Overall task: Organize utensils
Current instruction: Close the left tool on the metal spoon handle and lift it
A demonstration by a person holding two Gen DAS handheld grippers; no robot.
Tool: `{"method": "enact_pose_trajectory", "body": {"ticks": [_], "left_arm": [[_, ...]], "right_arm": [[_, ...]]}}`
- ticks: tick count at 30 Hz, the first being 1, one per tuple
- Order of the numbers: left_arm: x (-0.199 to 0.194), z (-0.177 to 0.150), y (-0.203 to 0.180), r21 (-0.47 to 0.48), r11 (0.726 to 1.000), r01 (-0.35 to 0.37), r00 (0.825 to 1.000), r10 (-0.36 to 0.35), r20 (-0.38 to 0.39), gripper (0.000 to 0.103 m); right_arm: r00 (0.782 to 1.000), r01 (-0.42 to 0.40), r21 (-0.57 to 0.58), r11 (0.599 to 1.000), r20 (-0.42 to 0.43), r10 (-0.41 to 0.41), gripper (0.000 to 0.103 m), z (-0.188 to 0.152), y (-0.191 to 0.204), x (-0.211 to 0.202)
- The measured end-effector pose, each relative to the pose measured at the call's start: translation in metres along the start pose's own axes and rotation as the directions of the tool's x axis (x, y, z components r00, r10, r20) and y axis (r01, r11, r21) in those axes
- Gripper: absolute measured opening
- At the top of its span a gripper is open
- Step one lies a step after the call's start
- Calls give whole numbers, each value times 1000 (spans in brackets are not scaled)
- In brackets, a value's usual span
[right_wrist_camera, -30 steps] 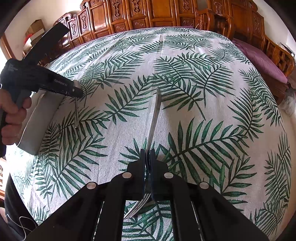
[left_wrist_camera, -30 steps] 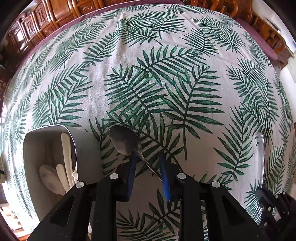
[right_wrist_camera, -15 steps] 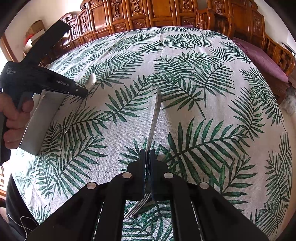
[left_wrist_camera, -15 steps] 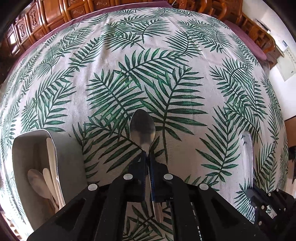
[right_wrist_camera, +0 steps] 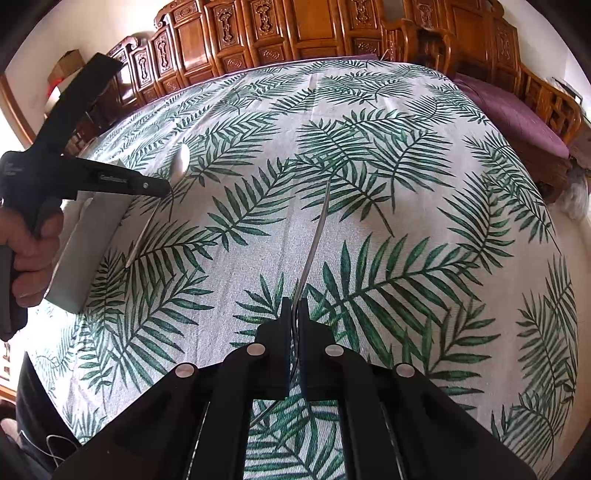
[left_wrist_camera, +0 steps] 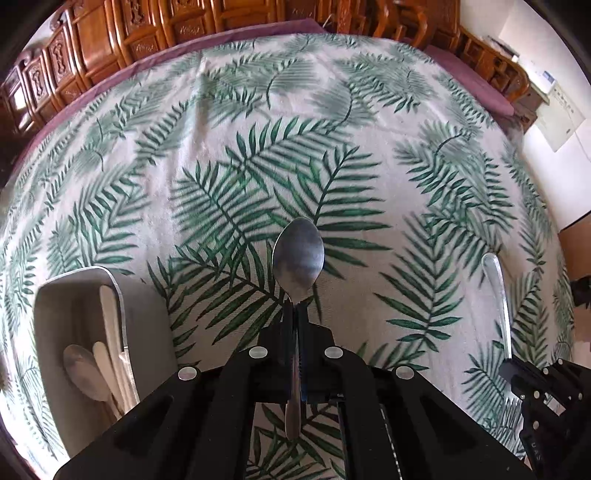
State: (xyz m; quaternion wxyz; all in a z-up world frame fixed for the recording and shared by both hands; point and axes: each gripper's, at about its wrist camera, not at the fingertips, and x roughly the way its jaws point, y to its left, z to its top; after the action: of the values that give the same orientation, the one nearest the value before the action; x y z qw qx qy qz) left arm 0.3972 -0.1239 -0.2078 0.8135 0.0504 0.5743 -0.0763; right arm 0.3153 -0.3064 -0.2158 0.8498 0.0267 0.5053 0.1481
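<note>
My left gripper (left_wrist_camera: 294, 308) is shut on a metal spoon (left_wrist_camera: 298, 258), held above the table with the bowl pointing forward. It also shows in the right wrist view (right_wrist_camera: 162, 188), with the spoon (right_wrist_camera: 181, 164) lifted beside the white utensil tray (right_wrist_camera: 88, 236). The tray (left_wrist_camera: 147, 332) sits at the lower left in the left wrist view and holds several utensils (left_wrist_camera: 99, 365). My right gripper (right_wrist_camera: 294, 308) is shut on a metal fork (right_wrist_camera: 314, 240), handle pointing forward, tines behind the jaws. The fork (left_wrist_camera: 498, 295) and right gripper (left_wrist_camera: 517, 373) show at the right in the left wrist view.
The table wears a palm-leaf cloth (right_wrist_camera: 369, 184). Carved wooden cabinets (right_wrist_camera: 295, 29) and chairs (right_wrist_camera: 535, 110) stand behind and to the right of it. A person's hand (right_wrist_camera: 29, 251) holds the left gripper handle.
My left gripper closed on the spoon, straightened it and lifted it off the cloth. The right gripper kept holding the fork and rose slightly.
</note>
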Motion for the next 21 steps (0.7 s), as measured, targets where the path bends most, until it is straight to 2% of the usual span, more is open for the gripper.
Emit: {"method": "enact_pose_trajectory", "body": {"ticks": [7, 13, 14, 15, 16, 20, 21], "left_arm": [[-29, 3, 4, 44, 999, 20, 997, -24, 71, 0], [-21, 4, 8, 55, 998, 32, 999, -34, 39, 1], [-19, 4, 6, 66, 997, 30, 999, -32, 33, 9], [-15, 6, 4, 77, 997, 21, 999, -23, 22, 23], [-11, 7, 2, 87, 996, 15, 1000, -16, 15, 28], [12, 9, -9, 134, 991, -5, 1000, 9, -30, 30], [17, 9, -11, 140, 990, -11, 999, 17, -42, 28]], "right_arm": [[1000, 17, -12, 1000, 15, -17, 4, 3, 9, -12], [1000, 18, -2, 1000, 11, -18, 4, 0, 13, -15], [1000, 17, -1, 1000, 10, -17, 4, -1, 13, -15], [1000, 15, 1, 1000, 8, -15, 4, -2, 13, -15], [1000, 12, 3, 1000, 5, -12, 4, -3, 12, -15], [1000, 11, 7, 1000, 0, -11, 4, -6, 10, -14], [1000, 11, 9, 1000, 0, -11, 4, -6, 8, -14]]}}
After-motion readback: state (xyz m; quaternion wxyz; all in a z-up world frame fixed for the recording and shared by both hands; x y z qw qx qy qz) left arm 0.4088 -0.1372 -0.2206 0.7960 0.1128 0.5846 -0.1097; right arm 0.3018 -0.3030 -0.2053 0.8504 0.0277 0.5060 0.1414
